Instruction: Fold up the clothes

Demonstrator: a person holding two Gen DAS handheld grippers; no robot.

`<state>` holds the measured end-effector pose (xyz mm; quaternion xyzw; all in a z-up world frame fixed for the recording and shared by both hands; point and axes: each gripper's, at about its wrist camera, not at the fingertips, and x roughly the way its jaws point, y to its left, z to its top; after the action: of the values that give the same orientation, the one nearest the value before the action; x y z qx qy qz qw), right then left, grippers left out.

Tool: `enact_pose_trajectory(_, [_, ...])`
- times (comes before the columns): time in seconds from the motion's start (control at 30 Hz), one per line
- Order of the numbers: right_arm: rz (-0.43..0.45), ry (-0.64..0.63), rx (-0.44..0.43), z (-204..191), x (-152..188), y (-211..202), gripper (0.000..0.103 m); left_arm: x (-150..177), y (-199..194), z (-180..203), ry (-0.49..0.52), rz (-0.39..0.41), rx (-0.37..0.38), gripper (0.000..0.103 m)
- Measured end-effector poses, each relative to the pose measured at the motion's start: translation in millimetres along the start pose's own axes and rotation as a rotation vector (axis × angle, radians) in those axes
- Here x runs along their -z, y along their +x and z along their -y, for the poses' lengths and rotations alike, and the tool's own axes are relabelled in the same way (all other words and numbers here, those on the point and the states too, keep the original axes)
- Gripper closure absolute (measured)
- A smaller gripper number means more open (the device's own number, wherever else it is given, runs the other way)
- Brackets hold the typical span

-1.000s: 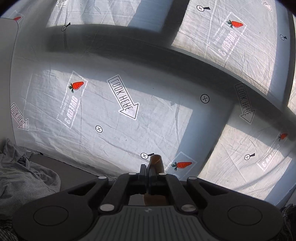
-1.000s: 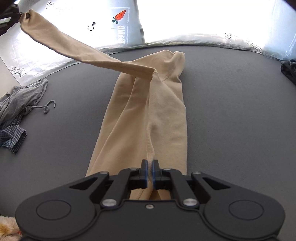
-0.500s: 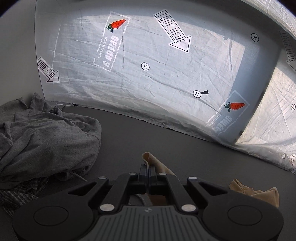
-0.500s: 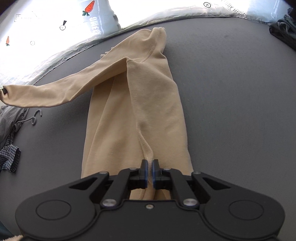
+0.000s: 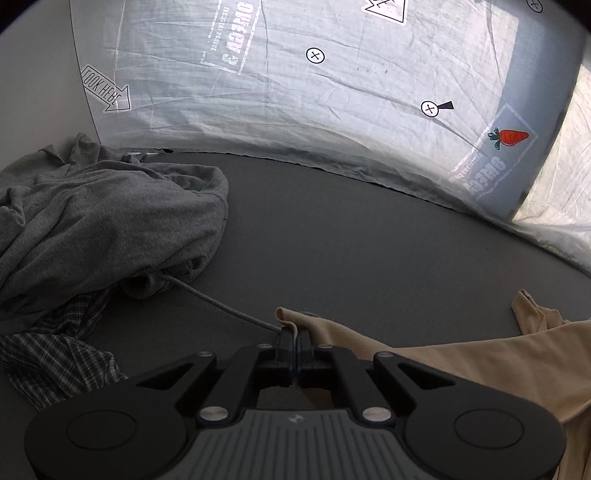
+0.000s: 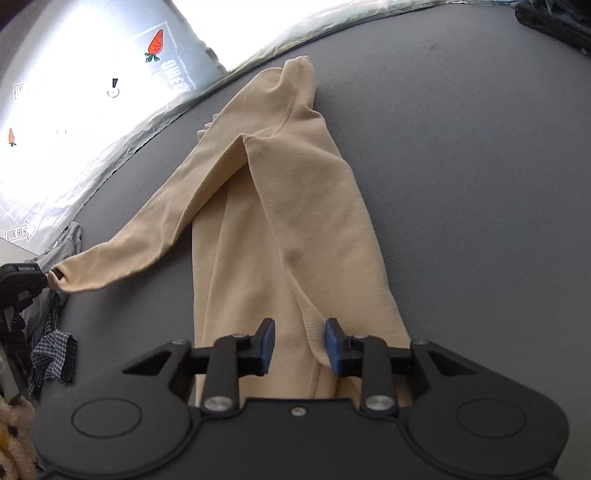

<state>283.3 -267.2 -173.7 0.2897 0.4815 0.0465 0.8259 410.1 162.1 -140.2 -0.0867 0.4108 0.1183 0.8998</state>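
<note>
A beige long-sleeved garment [image 6: 291, 221] lies lengthwise on the dark grey table [image 6: 461, 166]. One sleeve [image 6: 147, 236] stretches out to the left, low over the table. My left gripper [image 5: 294, 338] is shut on the cuff of that sleeve [image 5: 288, 317]; it also shows at the left edge of the right wrist view [image 6: 22, 280]. My right gripper [image 6: 300, 345] is open, its blue pads on either side of a seam ridge at the garment's near end.
A crumpled grey hoodie [image 5: 99, 221] with a drawstring and a checked cloth [image 5: 55, 354] lie on the table's left side. A printed white sheet [image 5: 332, 92] hangs behind the table. Dark clothing [image 6: 554, 22] sits at the far right corner.
My left gripper has lowered the sleeve cuff from high in the air down to near the table. My right gripper has opened and let go of the garment's near edge.
</note>
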Motion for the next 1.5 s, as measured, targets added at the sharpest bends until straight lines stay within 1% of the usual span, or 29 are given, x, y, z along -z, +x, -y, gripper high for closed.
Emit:
enact_pose_trajectory(0.1, [0.061,0.153,-0.097,25.2,1.1,-19.0,0.072,7.1,4.2,-1.3,0.007,-0.021,-0.006,0.101])
enact_pose_trajectory(0.17, [0.093,0.239,-0.104,42.7,3.8,-28.8,0.076,9.9,5.2,-1.6,0.011,-0.029,-0.011,0.101])
enact_pose_trajectory(0.23, [0.108,0.29,-0.074,55.1,7.7,-35.1,0.08,12.1,6.2,-1.8,0.017,-0.035,-0.018,0.101])
enact_pose_trajectory(0.37, [0.114,0.313,0.01,70.6,18.2,-43.3,0.08,14.2,7.2,-4.9,0.015,-0.046,-0.018,0.101])
enact_pose_trajectory(0.5, [0.145,0.332,0.103,82.3,26.6,-52.6,0.071,16.2,8.1,-4.6,0.026,-0.059,-0.024,0.101])
enact_pose_trajectory(0.57, [0.159,0.369,0.109,91.6,29.2,-56.6,0.07,18.1,8.9,-3.2,0.025,-0.077,-0.011,0.101])
enact_pose_trajectory(0.67, [0.17,0.422,0.103,104.4,33.2,-61.1,0.061,25.5,7.2,7.2,0.031,-0.113,0.036,0.1])
enact_pose_trajectory(0.73, [0.161,0.437,0.095,108.7,36.0,-60.6,0.056,35.1,1.9,21.8,0.06,-0.13,0.061,0.1])
enact_pose_trajectory(0.77, [0.153,0.431,0.106,108.7,37.0,-59.4,0.055,40.1,-1.4,30.4,0.077,-0.144,0.08,0.099])
enact_pose_trajectory(0.83, [0.13,0.378,0.133,106.0,37.8,-57.4,0.051,53.0,-9.4,48.9,0.099,-0.181,0.131,0.094])
enact_pose_trajectory(0.9, [0.117,0.287,0.16,99.9,37.5,-57.7,0.048,68.6,-21.1,70.4,0.123,-0.219,0.183,0.083])
enact_pose_trajectory(0.93, [0.111,0.227,0.177,96.0,36.8,-57.8,0.045,79.0,-28.2,82.2,0.142,-0.237,0.206,0.08])
enact_pose_trajectory(0.97, [0.109,0.172,0.179,93.4,36.2,-58.7,0.044,89.4,-35.2,94.1,0.161,-0.255,0.23,0.075])
enact_pose_trajectory(1.03, [0.105,0.067,0.178,89.0,35.1,-60.7,0.039,111.5,-51.9,117.2,0.201,-0.283,0.275,0.071])
enact_pose_trajectory(1.13, [0.08,-0.029,0.12,88.5,33.4,-57.5,0.033,149.9,-76.8,149.2,0.275,-0.324,0.342,0.067])
enact_pose_trajectory(1.2, [0.046,-0.06,0.098,88.7,32.0,-51.3,0.033,179.4,-93.7,170.5,0.37,-0.338,0.357,0.065])
enact_pose_trajectory(1.27, [0.02,-0.102,0.066,87.6,31.6,-46.1,0.034,200.8,-106.7,183.0,0.45,-0.332,0.336,0.065])
enact_pose_trajectory(1.3, [0.014,-0.131,0.041,86.3,32.1,-44.2,0.039,211.4,-113.0,188.5,0.487,-0.332,0.32,0.064])
enact_pose_trajectory(1.33, [0.001,-0.151,0.019,86.0,32.6,-42.4,0.048,216.8,-117.0,189.9,0.496,-0.327,0.306,0.064])
enact_pose_trajectory(1.37, [-0.013,-0.163,0.0,86.2,33.6,-42.0,0.053,222.2,-120.9,191.3,0.504,-0.322,0.292,0.064])
enact_pose_trajectory(1.43, [-0.039,-0.183,-0.034,86.7,35.7,-41.8,0.093,227.9,-125.6,188.3,0.488,-0.325,0.272,0.062])
enact_pose_trajectory(1.47, [-0.05,-0.191,-0.05,87.1,38.6,-44.6,0.098,230.4,-127.8,186.2,0.476,-0.329,0.261,0.061])
enact_pose_trajectory(1.5, [-0.048,-0.201,-0.064,86.6,40.9,-48.1,0.099,232.1,-129.4,183.3,0.461,-0.334,0.253,0.059])
